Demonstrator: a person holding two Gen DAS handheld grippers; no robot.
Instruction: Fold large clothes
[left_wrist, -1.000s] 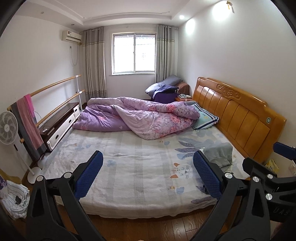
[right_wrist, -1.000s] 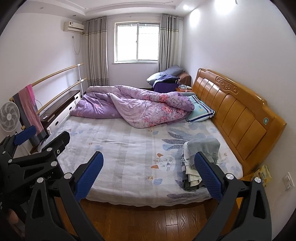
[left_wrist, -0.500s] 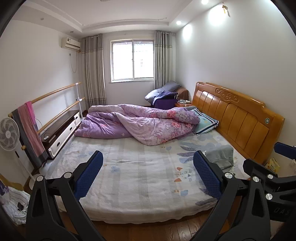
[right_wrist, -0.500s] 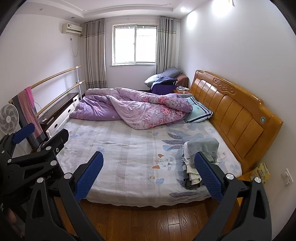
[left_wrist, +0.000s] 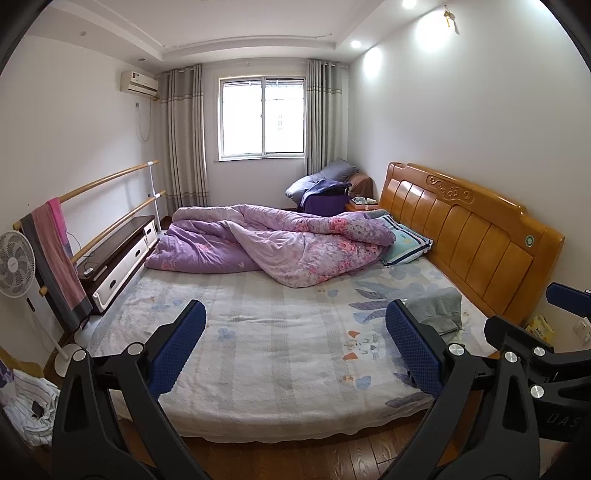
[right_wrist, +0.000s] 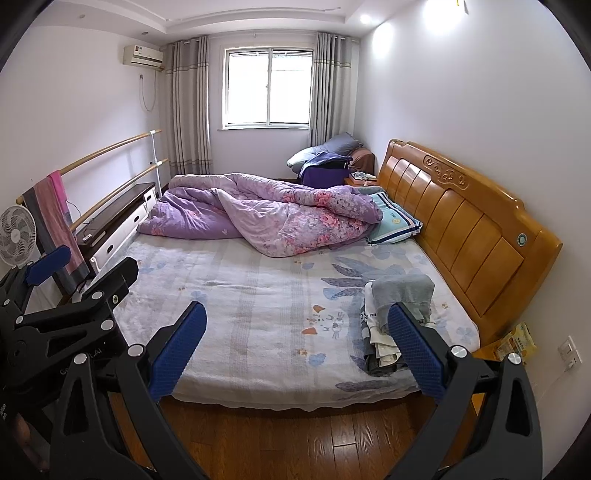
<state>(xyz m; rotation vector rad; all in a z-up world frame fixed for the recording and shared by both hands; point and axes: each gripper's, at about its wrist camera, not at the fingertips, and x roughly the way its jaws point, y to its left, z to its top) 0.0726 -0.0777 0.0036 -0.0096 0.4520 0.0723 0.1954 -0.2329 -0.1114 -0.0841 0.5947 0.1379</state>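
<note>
At far left stands a white pedestal fan (left_wrist: 14, 267), and beside it two wooden rails (left_wrist: 107, 181) run along the wall, with a pink-and-grey towel (left_wrist: 55, 254) draped over their near end. Below the rails sits a low dark-topped cabinet (left_wrist: 118, 254) with white drawers. A heap of white cloth (left_wrist: 27, 406) lies on the floor at the lower left corner of the left wrist view.

The bed (left_wrist: 266, 332), covered by a pale printed sheet, fills the centre; its near half is bare. A rumpled purple floral quilt (left_wrist: 273, 247) lies across the far half, with a blue-striped pillow (left_wrist: 406, 243) just beside it at the wooden headboard (left_wrist: 469, 240). Beyond, a curtained window (left_wrist: 264, 116) and a pile of dark bedding (left_wrist: 325, 188) occupy the far wall.

The left gripper (left_wrist: 295, 345) hangs above the floor at the bed's near edge, its blue-padded fingers spread wide and holding nothing. The right gripper (right_wrist: 297, 345) is likewise spread and empty.

The stack of folded clothes (right_wrist: 395, 314), topped by a grey garment, rests on the bed's right side near the headboard, partly hidden behind the right finger of each gripper. A yellow packet (right_wrist: 517, 341) sits at far right, beyond the headboard.
</note>
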